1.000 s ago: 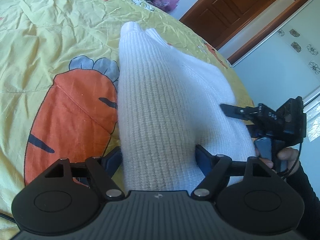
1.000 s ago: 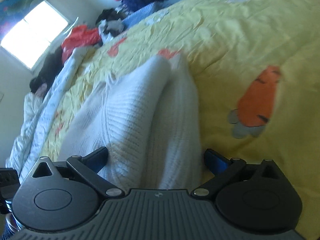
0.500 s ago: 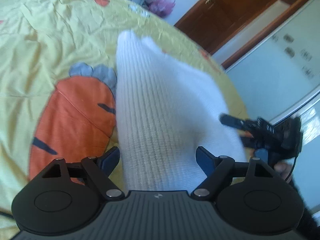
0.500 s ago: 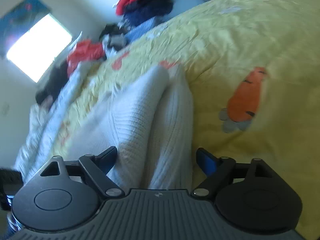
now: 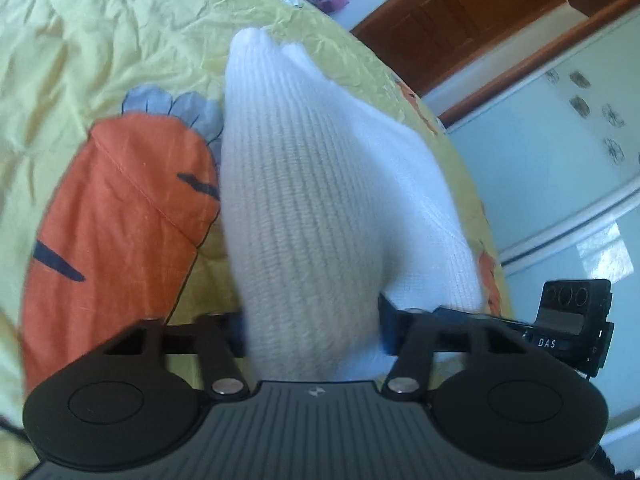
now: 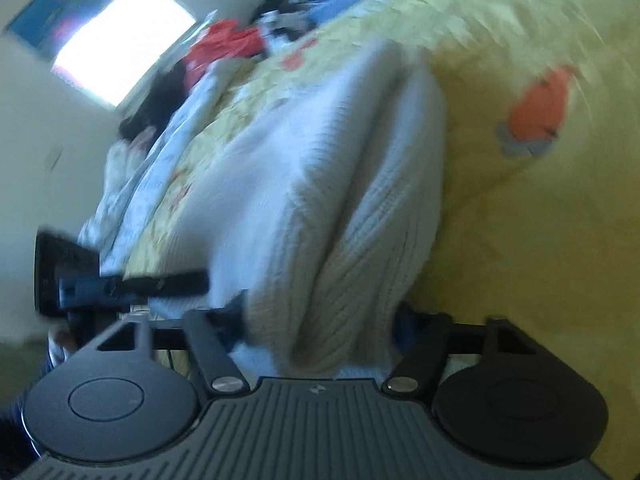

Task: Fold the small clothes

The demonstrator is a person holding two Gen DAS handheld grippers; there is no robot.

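I have a white knitted garment (image 5: pixel 320 200) lying on the bed, on a yellow bedspread (image 5: pixel 100 48) printed with orange carrots (image 5: pixel 120 208). From my left wrist camera its long axis runs straight away from me, wide at the near end and narrowing to a rounded tip at the far end, its knit ribs running the same way. One long edge lies right beside the big carrot print.

My left hand-held gripper (image 5: pixel 312 330) has just been closing, and its jaws now squeeze the near end of the garment between them, the cloth bunched and bulging above the pinch. My right hand-held gripper (image 6: pixel 320 330) has been closing too, and it pinches another part of the near edge, where the knit gathers into two long folds that run away from the camera. That view is blurred.

In the left view the right hand-held gripper shows just beside the cloth at the right edge. In the right view the left one shows low at the left.

I see no containers. A heap of loose clothes (image 6: pixel 228 44) lies beyond the bed below a bright window (image 6: pixel 120 40).
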